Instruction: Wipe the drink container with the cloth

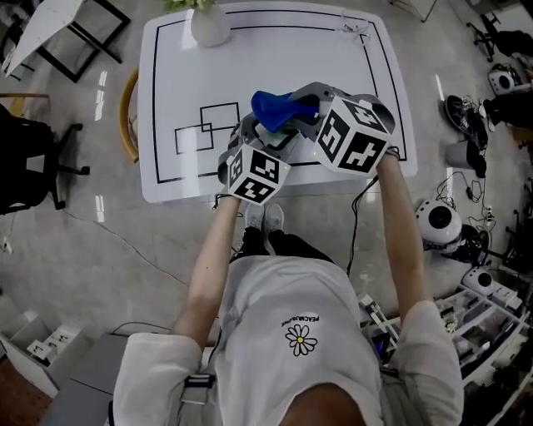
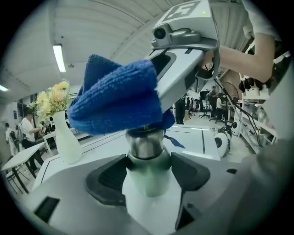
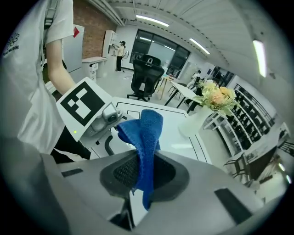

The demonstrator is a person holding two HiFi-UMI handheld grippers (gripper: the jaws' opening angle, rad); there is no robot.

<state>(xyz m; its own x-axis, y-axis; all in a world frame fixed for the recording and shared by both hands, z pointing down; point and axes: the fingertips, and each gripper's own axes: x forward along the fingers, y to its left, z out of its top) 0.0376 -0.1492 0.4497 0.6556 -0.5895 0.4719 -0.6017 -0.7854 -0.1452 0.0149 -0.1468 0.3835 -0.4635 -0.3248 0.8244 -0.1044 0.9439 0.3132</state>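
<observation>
**Bottle and cloth, both held above the table**

Head view: I held both tools up over the near edge of the white table. The left gripper pointed away from me and carried the bottle, clear of the tabletop. The right gripper came in from the right, with the blue cloth bunched at its tip, over the top of the bottle. A white vase stood at the far edge of the table, well apart from both.

Left gripper view: my jaws were partly closed, one pad on each side of the pale green body of the bottle, gripping it. The metal neck rose upright beyond the pads. The cloth sat on top of that neck and hid the cap. The right gripper reached down to the cloth from the upper right.

Right gripper view: my jaws were closed on a fold of the cloth, which stood up out of them and also hung a little below. The bottle itself was hidden behind the cloth.
</observation>
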